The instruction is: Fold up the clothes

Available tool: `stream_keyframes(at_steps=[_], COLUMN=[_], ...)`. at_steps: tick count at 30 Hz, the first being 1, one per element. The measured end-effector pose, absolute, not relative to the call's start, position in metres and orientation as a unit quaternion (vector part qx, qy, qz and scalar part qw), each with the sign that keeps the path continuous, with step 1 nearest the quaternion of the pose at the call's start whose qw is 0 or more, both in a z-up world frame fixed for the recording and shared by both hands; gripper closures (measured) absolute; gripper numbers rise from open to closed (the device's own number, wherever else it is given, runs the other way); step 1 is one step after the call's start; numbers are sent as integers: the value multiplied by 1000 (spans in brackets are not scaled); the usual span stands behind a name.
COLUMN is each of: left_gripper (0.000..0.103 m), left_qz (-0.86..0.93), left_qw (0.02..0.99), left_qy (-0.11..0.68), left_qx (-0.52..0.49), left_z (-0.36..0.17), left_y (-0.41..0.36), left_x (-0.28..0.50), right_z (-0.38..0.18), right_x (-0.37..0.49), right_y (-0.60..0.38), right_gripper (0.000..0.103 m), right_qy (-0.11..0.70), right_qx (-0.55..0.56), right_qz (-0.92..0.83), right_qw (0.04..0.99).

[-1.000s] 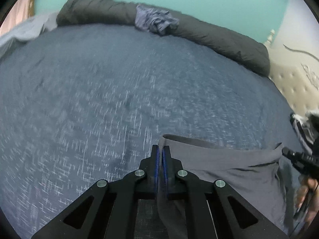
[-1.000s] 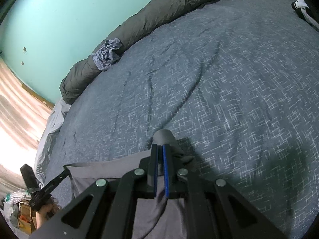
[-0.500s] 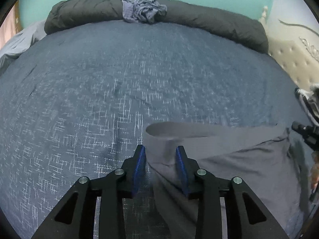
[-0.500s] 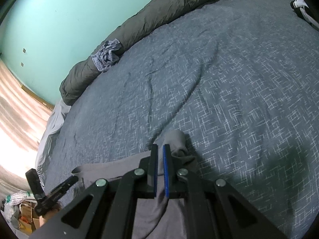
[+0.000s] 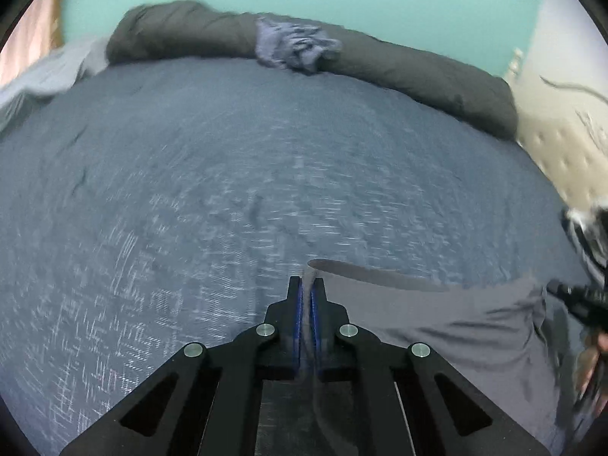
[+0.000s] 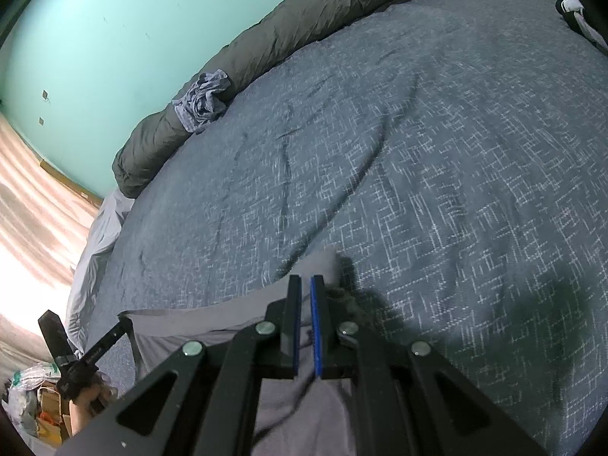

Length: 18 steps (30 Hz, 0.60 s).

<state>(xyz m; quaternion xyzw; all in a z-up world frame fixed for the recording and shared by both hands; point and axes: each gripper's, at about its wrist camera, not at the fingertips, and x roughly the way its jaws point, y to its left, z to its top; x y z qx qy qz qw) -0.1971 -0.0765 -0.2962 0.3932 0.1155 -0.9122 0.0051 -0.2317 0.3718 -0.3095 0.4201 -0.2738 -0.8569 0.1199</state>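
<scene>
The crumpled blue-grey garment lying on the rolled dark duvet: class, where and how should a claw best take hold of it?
Grip a raised fold on top of the crumpled garment, coming from above on the open bedspread side. It is bunched, with ridges standing up, and the duvet roll and wall block the far side.

Rolled dark duvet [image 5: 399, 64] along blue bedspread [image 6: 437, 159], teal wall [image 6: 95, 38]

The left view is smeared with blur over the blue patterned bedspread [image 5: 197, 197], the right view is sharper with dark shadows, and both bend round at the black edges.
</scene>
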Motion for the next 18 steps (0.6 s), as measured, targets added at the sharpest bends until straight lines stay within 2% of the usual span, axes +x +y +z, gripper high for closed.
stream_keyframes(at_steps=[4, 5, 7, 9, 13, 15, 17, 18], left_gripper=[89, 86, 68, 63, 63, 63, 77, 91], left_qz=[-902, -903, -904, -903, -905, -903, -902, -903], left_qw=[3, 1, -4, -12, -16, -19, -22, -22], left_qy=[130, 124, 117, 121, 101, 99, 95, 91], left_qx=[411, 412, 411, 412, 414, 418, 420, 420], left_z=[-305, -305, -304, -303, -304, -307, -309, -310], left_y=[-81, -79, -74, -74, -70, -70, -72, -71], left_x=[-197, -197, -195, -195, -192, -194, -194, -195], right_z=[-309, -309, -309, -310, -314, -315, -318, -319], right_x=[-233, -233, -234, -236, -242, -246, -249, -250], right_y=[371, 371, 371, 373, 375, 372, 366, 365], right_gripper=[97, 97, 97, 97, 90, 81, 78, 78], right_qy=[-274, -274, -274, -276, -278, -279, -277, -276], right_qx=[420, 420, 420, 421, 426, 430, 433, 435], right_qz=[-857, -857, -857, -857, -854, -851, -849, -849], right_qw=[120, 119, 115, 112, 108, 115, 120, 121])
